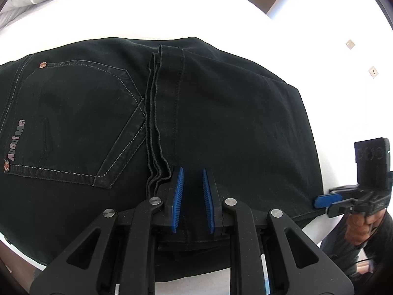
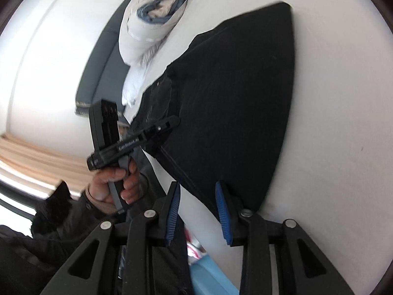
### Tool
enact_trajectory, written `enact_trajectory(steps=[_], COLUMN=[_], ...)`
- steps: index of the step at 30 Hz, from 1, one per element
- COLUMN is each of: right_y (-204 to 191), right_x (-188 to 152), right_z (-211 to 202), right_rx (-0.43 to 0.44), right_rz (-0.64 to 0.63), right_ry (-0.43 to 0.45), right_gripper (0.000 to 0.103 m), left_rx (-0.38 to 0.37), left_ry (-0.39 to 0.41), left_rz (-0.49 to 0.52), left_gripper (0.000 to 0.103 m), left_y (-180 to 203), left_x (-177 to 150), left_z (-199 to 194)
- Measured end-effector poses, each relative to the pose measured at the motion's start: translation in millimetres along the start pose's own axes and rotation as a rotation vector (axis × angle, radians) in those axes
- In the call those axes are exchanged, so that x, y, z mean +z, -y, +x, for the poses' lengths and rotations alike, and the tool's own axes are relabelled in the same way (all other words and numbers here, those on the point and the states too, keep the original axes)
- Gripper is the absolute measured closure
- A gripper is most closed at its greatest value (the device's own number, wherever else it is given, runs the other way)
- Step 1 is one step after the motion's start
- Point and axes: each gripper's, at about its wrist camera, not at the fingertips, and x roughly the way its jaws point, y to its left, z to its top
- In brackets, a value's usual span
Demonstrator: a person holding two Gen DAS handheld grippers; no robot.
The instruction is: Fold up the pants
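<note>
Black denim pants [image 1: 221,113] lie folded on a white bed [image 1: 172,17], the left tool [image 1: 192,199] spread over the hems, the right tool [image 2: 197,213] spread astride a corner, where any snag could undo the fold.

The right gripper [image 2: 197,211] stands at six o'clock, jaws apart astride the near corner of the black pants [image 2: 233,103] on the white bed [image 2: 331,147]. At nine o'clock a hand [image 2: 115,186] holds the left gripper [image 2: 172,123], its tip on the pants. Pillow [image 2: 147,27] at eleven.
</note>
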Motion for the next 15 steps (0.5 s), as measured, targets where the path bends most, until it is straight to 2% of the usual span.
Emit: enact_trajectory(steps=[3,5,8,9,10,11,12,13,15], right_y=[-10.5,-12.6,-14.9,-14.3,-11.2,-3.2,8.2,14.8,15.6], right_x=[17.1,34.2,51.4,56.0,58.6,60.5,61.3,61.1,61.3], right_z=[-13.8,-17.2,-6.1,1.5,8.9,18.8,31.2,36.9,34.4], right_rx=[0.042,0.073,0.100,0.101,0.089,0.041,-0.038,-0.075,-0.088], right_rz=[-0.006,0.015,0.029,0.037,0.051,0.085,0.138,0.165,0.173], right_ry=[0.060,0.109,0.110,0.102,0.093,0.073,0.039,0.037,0.057], right_gripper=[0.068,0.062,0.062,0.058,0.048,0.042,0.049,0.061,0.062], left_rx=[0.006,0.006,0.005,0.003,0.002,0.001,0.000,0.001,0.000], left_ry=[0.003,0.003,0.000,0.001,0.003,0.005,0.009,0.010,0.018], left_rz=[0.004,0.005,0.010,0.011,0.011,0.012,0.012,0.013,0.015], left_gripper=[0.087,0.087,0.087,0.087,0.087,0.087,0.087,0.087,0.087], left_y=[2.5,2.8,3.7,4.2,4.6,5.6,6.7,6.9,9.3], left_x=[-0.8,-0.9,-1.2,-1.3,-1.6,-2.0,-2.9,-3.5,-5.1], left_z=[-1.2,-3.4,-3.7,-3.9,-3.7,-3.0,-3.2,-2.8,-3.6])
